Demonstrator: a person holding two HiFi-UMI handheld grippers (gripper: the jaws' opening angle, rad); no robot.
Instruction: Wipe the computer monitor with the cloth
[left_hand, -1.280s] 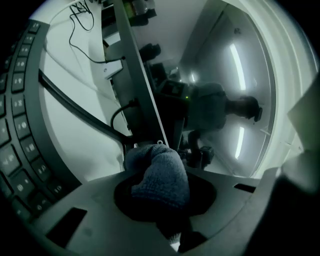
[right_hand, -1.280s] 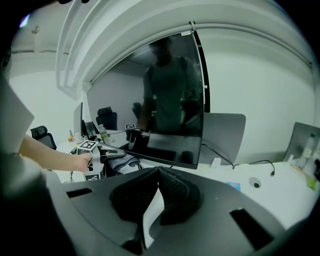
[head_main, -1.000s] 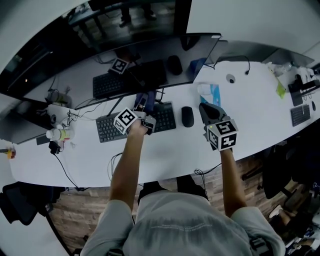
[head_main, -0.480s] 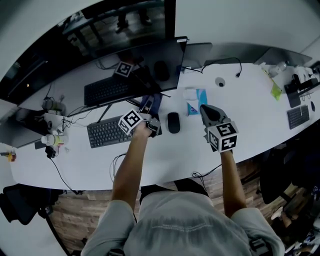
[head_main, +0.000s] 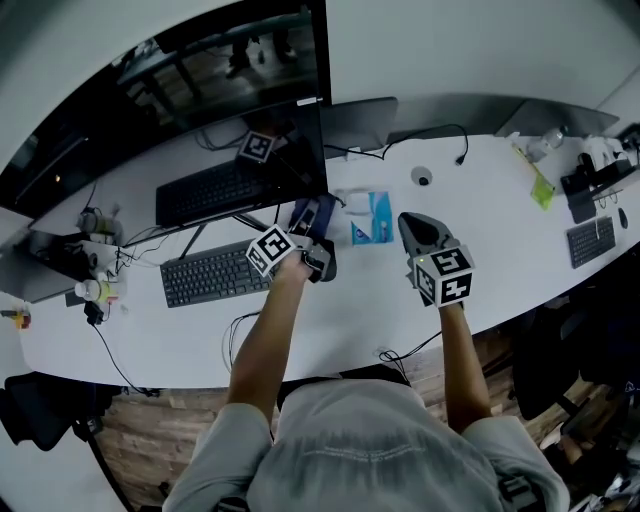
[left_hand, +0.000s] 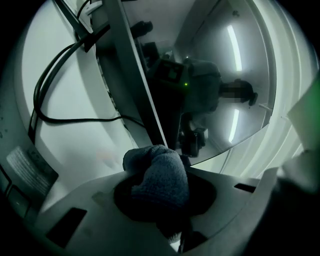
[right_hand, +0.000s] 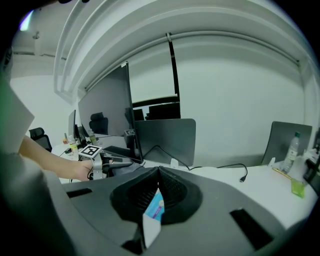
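Observation:
The big dark computer monitor (head_main: 180, 110) stands at the back left of the white desk (head_main: 500, 240). My left gripper (head_main: 310, 228) is shut on a bunched dark blue cloth (head_main: 316, 215) by the screen's lower right corner. In the left gripper view the cloth (left_hand: 160, 175) fills the left gripper (left_hand: 162, 170), close to the monitor's edge (left_hand: 132, 75) and glossy screen (left_hand: 235, 80). My right gripper (head_main: 418, 230) hovers over the desk to the right, shut and holding nothing. In the right gripper view the right gripper (right_hand: 159, 172) points at the monitor (right_hand: 102, 105).
A blue and white packet (head_main: 372, 218) lies between the grippers. A black keyboard (head_main: 215, 272) and a mouse (head_main: 324, 262) lie under the left arm. A grey panel (head_main: 360, 120) and cable (head_main: 445, 135) stand behind. Bottles (head_main: 95, 290) sit far left, another keyboard (head_main: 590, 240) far right.
My left gripper has carried the cloth rightward along the monitor's lower part, from above the keyboard to the screen's right corner. The right gripper has drifted right with it, still shut.

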